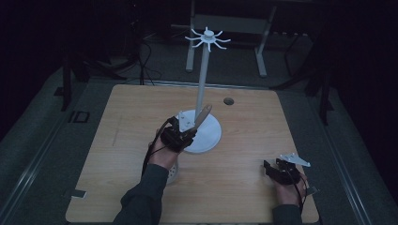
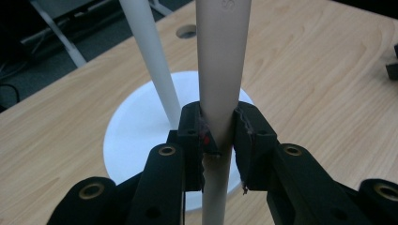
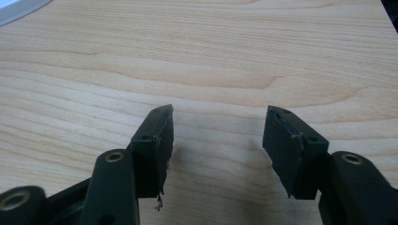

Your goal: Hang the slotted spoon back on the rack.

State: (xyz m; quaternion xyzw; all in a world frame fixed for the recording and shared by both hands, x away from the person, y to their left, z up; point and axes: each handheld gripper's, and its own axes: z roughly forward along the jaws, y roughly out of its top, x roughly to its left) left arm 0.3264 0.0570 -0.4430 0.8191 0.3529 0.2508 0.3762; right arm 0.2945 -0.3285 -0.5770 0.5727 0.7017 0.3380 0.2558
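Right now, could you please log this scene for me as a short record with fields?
Surface: light wooden table
Stand: white rack with a round base and hooked arms at the top, upright near the table's middle
Left gripper: shut on beige handle, held over the rack's base
Right gripper: open, nothing between the jaws, low over bare wood at the table's right
Other: small round hole in the table behind the rack
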